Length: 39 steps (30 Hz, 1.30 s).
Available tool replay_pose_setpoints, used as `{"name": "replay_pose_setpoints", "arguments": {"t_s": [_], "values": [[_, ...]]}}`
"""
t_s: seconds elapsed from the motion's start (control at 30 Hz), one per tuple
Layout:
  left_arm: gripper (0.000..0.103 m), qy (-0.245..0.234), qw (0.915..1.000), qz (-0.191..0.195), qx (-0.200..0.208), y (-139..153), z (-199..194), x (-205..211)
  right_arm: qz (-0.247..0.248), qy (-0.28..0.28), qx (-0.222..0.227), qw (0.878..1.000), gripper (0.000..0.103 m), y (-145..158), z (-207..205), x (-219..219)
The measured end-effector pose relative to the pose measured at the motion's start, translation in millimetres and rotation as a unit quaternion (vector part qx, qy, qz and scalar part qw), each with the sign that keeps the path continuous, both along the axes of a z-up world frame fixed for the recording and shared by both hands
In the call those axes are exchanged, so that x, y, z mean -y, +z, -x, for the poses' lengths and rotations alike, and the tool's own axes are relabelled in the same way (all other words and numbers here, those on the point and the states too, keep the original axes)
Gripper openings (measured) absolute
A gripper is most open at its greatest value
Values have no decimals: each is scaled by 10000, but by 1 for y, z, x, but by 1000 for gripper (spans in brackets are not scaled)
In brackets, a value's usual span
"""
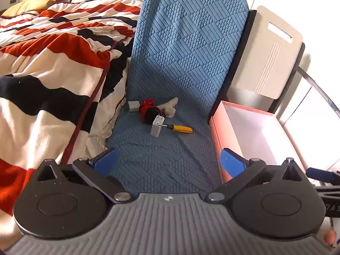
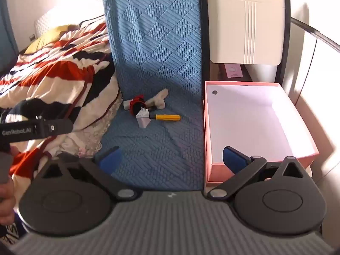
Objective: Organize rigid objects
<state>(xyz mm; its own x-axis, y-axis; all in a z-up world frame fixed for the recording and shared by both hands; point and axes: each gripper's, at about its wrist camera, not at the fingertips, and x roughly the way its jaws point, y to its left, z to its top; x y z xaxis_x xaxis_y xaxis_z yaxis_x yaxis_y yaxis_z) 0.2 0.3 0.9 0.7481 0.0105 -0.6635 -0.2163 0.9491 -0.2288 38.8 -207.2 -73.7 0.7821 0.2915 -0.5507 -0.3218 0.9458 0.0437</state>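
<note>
Left tongs point(image 1: 167, 161): apart, empty, hovering over the blue mat's point(image 1: 182, 63) near end.
Right tongs point(image 2: 172, 159): apart, empty.
Screwdriver point(image 1: 179, 128): mid-mat, touching a white charger point(image 1: 156, 126).
Pink box point(image 2: 255, 116): at mat's right edge.
Advice: grip the yellow handle crosswise, lift clear.

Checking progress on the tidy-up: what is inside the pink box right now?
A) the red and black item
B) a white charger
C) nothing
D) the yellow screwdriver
C: the pink box shows only its bare white floor; the yellow screwdriver lies on the blue mat.
</note>
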Motion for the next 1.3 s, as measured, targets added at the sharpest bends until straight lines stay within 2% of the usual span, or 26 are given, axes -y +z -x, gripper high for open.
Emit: {"name": "replay_pose_setpoints", "arguments": {"t_s": [0.07,0.13,0.17,0.2,0.23,0.37,0.47,0.53,0.67,0.87,1.3], "values": [[103,49,9999,-84,54,2,-1,-1,-17,14,-166,9999,103,0,-2,1],[103,195,9989,-407,120,4,2,18,-136,80,-273,9995,103,1,-4,6],[103,283,9984,-446,183,3,3,27,-200,186,-259,9993,103,0,-5,12],[103,337,9985,-375,208,3,3,28,-248,291,-173,9991,103,-4,-4,20],[103,363,9985,-333,246,0,4,26,-222,355,-305,9987,103,-4,-14,22],[103,462,9985,-170,224,9,3,37,-349,507,-312,9976,103,0,-21,40],[103,460,9985,-226,215,12,1,49,-279,599,-118,9977,103,1,-18,47],[103,459,9985,-259,147,15,0,56,-258,666,-140,9973,103,1,-19,50],[103,574,9982,-73,130,19,9,61,-386,805,-169,9959,103,-1,-16,60],[103,751,9969,-189,156,24,27,68,-442,990,-89,9941,103,-2,-11,64],[103,701,9963,-296,393,45,42,64,-548,844,57,9949,103,2,2,61]]}}
